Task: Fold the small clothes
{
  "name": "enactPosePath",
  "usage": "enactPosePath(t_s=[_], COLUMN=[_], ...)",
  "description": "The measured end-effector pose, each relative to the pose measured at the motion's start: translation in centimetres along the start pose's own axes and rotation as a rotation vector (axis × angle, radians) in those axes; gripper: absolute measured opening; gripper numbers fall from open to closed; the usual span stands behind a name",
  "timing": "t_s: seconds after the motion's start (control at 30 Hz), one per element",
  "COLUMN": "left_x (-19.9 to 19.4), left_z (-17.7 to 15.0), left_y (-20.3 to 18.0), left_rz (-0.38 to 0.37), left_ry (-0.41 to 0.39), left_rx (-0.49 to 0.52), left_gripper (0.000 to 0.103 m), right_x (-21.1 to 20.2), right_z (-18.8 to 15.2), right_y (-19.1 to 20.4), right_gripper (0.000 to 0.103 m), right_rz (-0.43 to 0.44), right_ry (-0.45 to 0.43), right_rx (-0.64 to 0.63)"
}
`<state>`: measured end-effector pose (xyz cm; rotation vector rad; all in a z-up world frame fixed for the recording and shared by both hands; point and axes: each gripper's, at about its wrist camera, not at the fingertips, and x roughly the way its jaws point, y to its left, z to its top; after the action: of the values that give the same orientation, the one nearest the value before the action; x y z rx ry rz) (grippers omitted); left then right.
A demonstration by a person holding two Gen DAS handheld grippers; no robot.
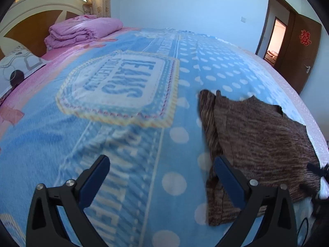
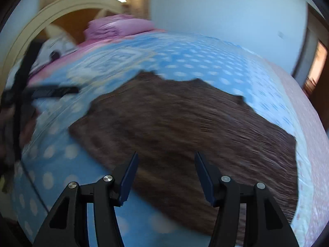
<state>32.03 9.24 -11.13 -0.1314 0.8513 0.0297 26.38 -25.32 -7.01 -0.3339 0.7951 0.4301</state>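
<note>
A: The left gripper point(image 1: 161, 167) hangs over the blanket point(image 1: 127, 140), jaws spread wide and nothing between them. Only bare blue cloth shows through the gap.

B: Why so wide, do you think?

A: My guess is it's ready to take an edge. The garment point(image 1: 257, 135), a brown striped knit, lies just to its right. One blue finger point(image 1: 228, 181) sits in front of the garment's near left edge, but I can't tell whether it touches.

B: And that left edge looks doubled?

A: Yes, a narrow strip along it seems turned over onto the rest. I'd judge one fold is made, or the cloth merely flopped that way. The rest lies flat, near the bed's right side.

B: Now the other one.

A: The right gripper point(image 2: 165, 171) is also apart at the jaws, partly, and empty. The garment point(image 2: 185, 123) spreads out right under and ahead of it, filling the middle of its view. The picture there is smeared, so fine detail is lost.

B: So neither holds the cloth.

A: Neither. It rests on the blanket by its own weight, laid out flat because that's the only way to fold it neatly. Far off at the headboard a pink quilt point(image 1: 82, 30) sits folded, well apart from all this.
</note>
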Motion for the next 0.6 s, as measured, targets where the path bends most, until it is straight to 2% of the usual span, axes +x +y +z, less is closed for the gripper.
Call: enactPosePath(t_s=[0.07,0.2,0.37,0.6], left_x=[0.7,2.9,5.5,8.3], left_z=[0.9,2.5,3.5,5.1], left_y=[0.0,-0.4,-1.9,-4.4], left_rz=[-0.012,-0.108,-0.193,-0.250], left_ry=[0.002,0.047,0.098,0.138], left_rx=[0.005,-0.022,-0.028,0.029], left_gripper=[0.103,0.103,0.103,0.103], right_x=[0.6,2.4,5.0,5.6], right_z=[0.1,0.0,0.6,1.1], right_y=[2.5,6.6,8.8,10.8], right_gripper=[0.066,0.068,0.068,0.068], right_rz=[0.008,-0.028,-0.055,-0.076], right_ry=[-0.007,-0.004,0.014,-0.007], right_rx=[-0.038,-0.146,-0.203,-0.237])
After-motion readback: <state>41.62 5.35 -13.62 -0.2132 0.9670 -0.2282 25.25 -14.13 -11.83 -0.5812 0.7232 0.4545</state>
